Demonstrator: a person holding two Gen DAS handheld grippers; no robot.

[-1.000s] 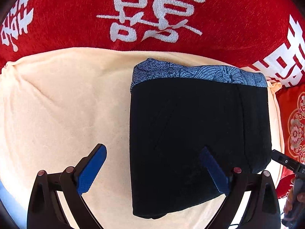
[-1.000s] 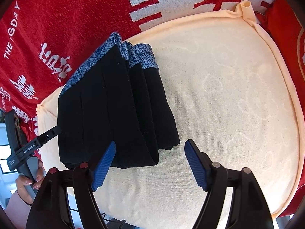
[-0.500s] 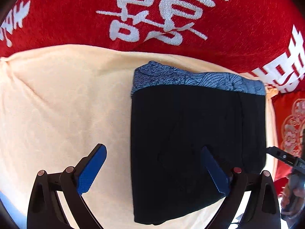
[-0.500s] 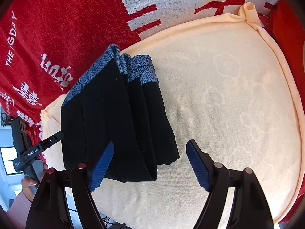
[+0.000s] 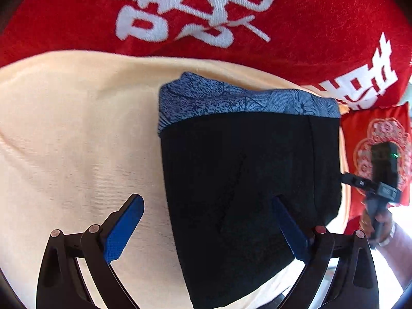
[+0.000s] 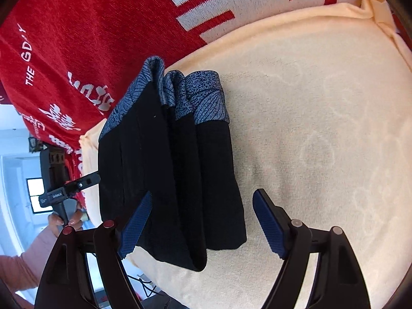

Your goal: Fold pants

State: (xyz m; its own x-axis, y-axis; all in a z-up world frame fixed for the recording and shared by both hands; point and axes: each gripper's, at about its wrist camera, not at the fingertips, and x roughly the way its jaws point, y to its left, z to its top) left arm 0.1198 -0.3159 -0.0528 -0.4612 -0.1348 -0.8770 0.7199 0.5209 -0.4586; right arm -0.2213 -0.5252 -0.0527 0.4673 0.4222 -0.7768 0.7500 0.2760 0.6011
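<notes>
Both spread grippers have lifted from folded black pants [image 5: 244, 185] on terry cushion [image 5: 72, 139]

Red blanket [image 6: 77, 38] reads "THE GD.Y" plus white Chinese chars; rest too small to read.

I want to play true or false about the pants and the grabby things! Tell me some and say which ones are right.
1. The pants are folded into a compact bundle. True.
2. The left gripper is squeezing the pants. False: its fingers are spread wide and hold nothing.
3. The pants lie on a cream cloth. True.
4. The waistband is bright yellow. False: it is blue with a dark pattern.
5. The right gripper is open. True.
6. The blanket behind the cream cloth is green. False: it is red with white characters.
</notes>
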